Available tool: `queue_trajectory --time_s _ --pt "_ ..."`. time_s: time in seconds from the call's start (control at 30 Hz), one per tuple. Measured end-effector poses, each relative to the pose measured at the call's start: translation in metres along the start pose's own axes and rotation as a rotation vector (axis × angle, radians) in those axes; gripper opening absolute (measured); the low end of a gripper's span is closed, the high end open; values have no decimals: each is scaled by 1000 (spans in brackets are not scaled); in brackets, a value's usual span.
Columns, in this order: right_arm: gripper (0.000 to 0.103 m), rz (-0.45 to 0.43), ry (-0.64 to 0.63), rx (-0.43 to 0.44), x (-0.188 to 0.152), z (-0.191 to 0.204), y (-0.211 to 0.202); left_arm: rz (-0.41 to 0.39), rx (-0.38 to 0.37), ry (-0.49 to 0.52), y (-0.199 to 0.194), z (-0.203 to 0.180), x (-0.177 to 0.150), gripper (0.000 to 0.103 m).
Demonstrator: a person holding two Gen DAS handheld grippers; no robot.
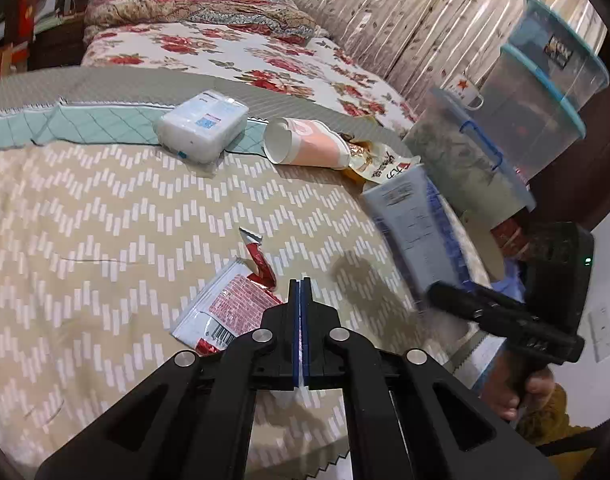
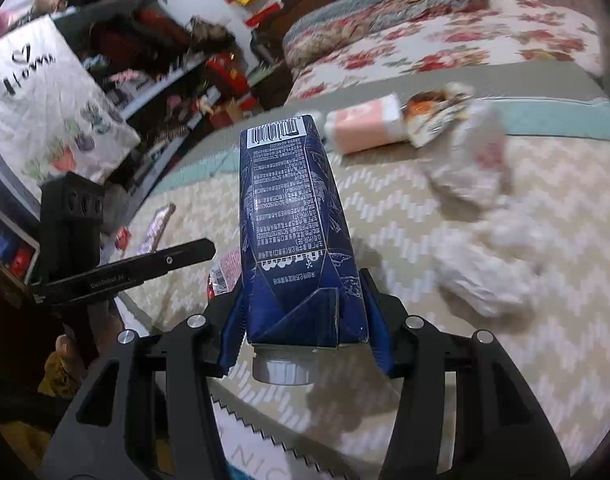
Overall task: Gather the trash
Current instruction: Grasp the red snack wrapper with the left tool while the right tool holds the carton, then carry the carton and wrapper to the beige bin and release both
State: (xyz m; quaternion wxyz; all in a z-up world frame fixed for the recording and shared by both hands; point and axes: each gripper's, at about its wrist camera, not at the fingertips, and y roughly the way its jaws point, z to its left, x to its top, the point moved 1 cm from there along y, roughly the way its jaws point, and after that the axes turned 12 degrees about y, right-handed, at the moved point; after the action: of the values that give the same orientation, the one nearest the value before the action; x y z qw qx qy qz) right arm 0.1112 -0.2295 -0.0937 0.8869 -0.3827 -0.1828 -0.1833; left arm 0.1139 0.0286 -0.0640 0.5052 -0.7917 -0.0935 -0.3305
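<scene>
Open bed (image 1: 105, 208) lies beyond the wrapper (image 1: 225, 312); left gripper (image 1: 303, 292) fingers are pressed together, right gripper (image 2: 305, 320) fingers pinching the carton (image 2: 293, 220), both tilted downward.

Wide open stretch of zigzag bedspread (image 1: 105, 240) on the left side of the left wrist view, nothing on it until the torn red wrapper (image 1: 229, 312) lying just ahead of the left tongs (image 1: 303, 284). Further up, the tissue pack (image 1: 203, 126), the tipped paper cup (image 1: 305, 146) and a snack bag (image 1: 379, 164) string across the bed. The stacked plastic bins (image 1: 525, 120) wall off the right edge, with the carton (image 1: 417, 232) crossing in front.
</scene>
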Motion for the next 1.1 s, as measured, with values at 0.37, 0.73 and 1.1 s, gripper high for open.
queue_trajectory --time_s 0.37,0.73,1.1 --pt "53 -19 106 55 -15 -32 -21 106 360 270 24 -47 -26 89" --pt "53 -133 159 82 -13 -57 -63 103 260 218 17 -31 -1 7" --pt "53 -303 291 25 -13 -130 -128 41 8 376 37 -140 69 7"
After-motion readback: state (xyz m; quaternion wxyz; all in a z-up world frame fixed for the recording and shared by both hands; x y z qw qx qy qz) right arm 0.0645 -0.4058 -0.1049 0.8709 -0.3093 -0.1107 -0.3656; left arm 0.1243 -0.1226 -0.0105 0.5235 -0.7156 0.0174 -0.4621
